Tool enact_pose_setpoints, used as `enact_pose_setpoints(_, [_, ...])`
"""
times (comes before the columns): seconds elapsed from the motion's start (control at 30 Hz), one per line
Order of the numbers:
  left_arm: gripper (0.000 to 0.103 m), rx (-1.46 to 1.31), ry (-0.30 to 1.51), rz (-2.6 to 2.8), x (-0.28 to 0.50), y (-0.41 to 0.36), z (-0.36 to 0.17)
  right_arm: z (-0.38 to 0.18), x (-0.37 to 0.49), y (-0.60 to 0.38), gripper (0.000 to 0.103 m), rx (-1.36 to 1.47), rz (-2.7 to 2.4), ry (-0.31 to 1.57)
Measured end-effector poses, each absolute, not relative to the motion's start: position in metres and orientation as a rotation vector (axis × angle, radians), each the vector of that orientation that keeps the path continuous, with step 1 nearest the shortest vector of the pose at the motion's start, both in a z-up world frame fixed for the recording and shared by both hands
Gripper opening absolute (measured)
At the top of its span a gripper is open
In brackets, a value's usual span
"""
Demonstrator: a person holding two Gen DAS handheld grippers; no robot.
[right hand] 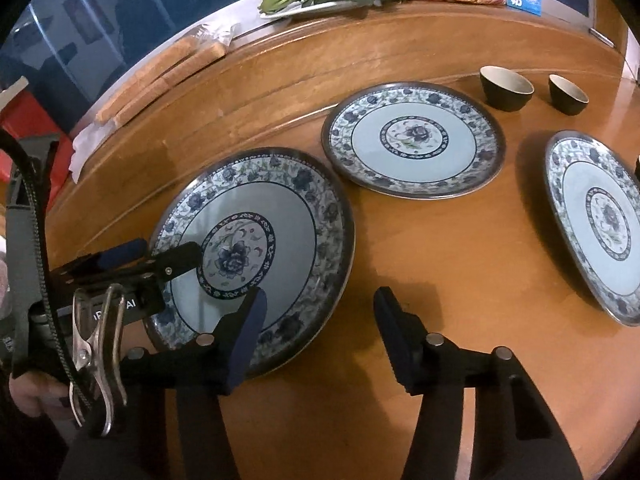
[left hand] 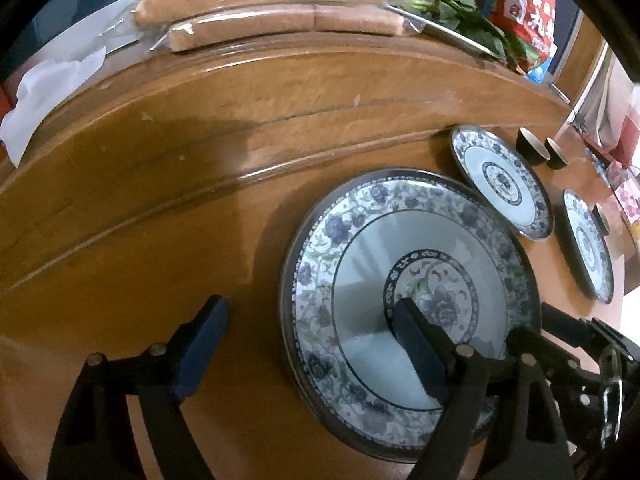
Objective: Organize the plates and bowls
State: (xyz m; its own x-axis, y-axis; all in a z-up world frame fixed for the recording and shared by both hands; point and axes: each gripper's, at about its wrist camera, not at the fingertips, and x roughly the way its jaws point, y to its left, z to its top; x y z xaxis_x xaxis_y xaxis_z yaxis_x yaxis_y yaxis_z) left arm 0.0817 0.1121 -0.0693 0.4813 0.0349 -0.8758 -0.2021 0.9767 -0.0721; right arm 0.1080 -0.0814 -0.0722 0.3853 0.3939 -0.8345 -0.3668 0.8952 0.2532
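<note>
Below me spreads a round wooden table [right hand: 400, 320], glossy amber-brown, with a raised wooden turntable [left hand: 240, 92] at its centre, cracked along the grain. Beyond the far edge I see a dark blue wall or window [right hand: 100, 20]; I cannot tell which. Soft light glints off the varnish.

The left wrist view is taken from low and close above the wooden table [left hand: 168, 184], aimed along its fingers over the nearest plate [left hand: 360, 240]. The right wrist view is set slightly higher, facing the same way. The nearest plate [right hand: 320, 216], middle plate [right hand: 412, 140] and two cups are shared.
</note>
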Motion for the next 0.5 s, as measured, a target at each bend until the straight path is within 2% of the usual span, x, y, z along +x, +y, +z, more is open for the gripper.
enact_pose_setpoints(0.37, [0.087, -0.16, 1.045, 0.153, 0.0823, 0.1069, -0.0697, -0.0743, 0.113, -0.074, 0.052, -0.002, 0.495, 1.04])
enact_pose_setpoints(0.47, [0.082, -0.157, 1.037, 0.14, 0.0816, 0.1051, -0.0689, -0.0745, 0.1143, -0.0744, 0.046, -0.009, 0.486, 1.032])
enact_pose_setpoints(0.5, [0.077, -0.156, 1.034, 0.132, 0.0832, 0.103, -0.0689, -0.074, 0.1135, -0.0746, 0.044, -0.015, 0.482, 1.03])
